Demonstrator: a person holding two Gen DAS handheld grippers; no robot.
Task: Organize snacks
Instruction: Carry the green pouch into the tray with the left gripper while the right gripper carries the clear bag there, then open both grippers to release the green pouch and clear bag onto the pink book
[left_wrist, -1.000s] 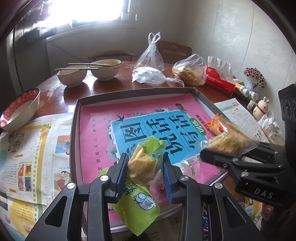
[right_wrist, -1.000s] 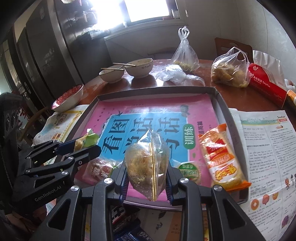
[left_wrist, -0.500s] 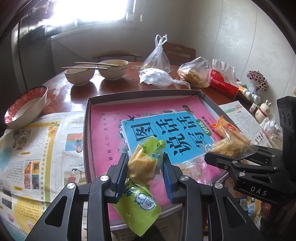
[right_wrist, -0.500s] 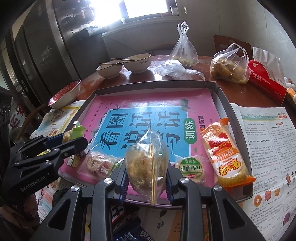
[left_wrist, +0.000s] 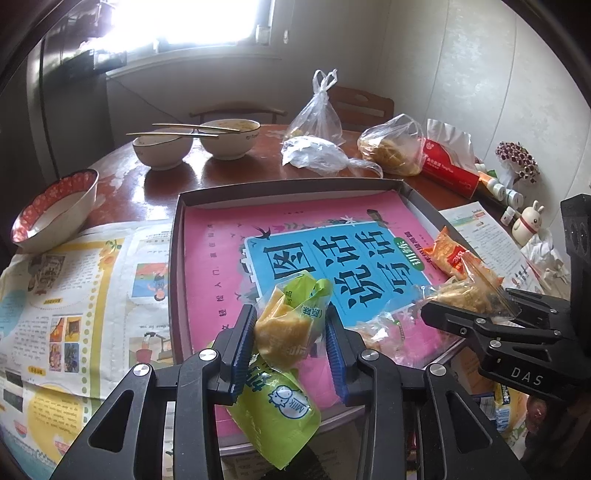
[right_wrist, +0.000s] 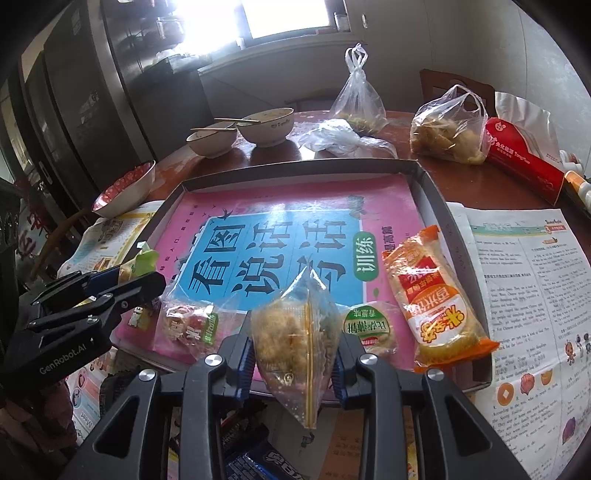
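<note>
Green packet (left_wrist: 284, 332) pinched between left gripper (left_wrist: 291, 343) jaws; right gripper (right_wrist: 295, 354) jaws pinch clear bag (right_wrist: 295, 332). We judge crinkly film may slip out below jaws.

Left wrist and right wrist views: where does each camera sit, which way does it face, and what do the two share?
Left wrist: sits behind the left gripper, angled down over the tray; its blue pads clamp a green snack packet; the right gripper shows at right.
Right wrist: sits behind the right gripper, same slant; it clamps a clear snack bag; the left gripper shows at left.
Shared: tray, pink book, orange packet, bowls.
</note>
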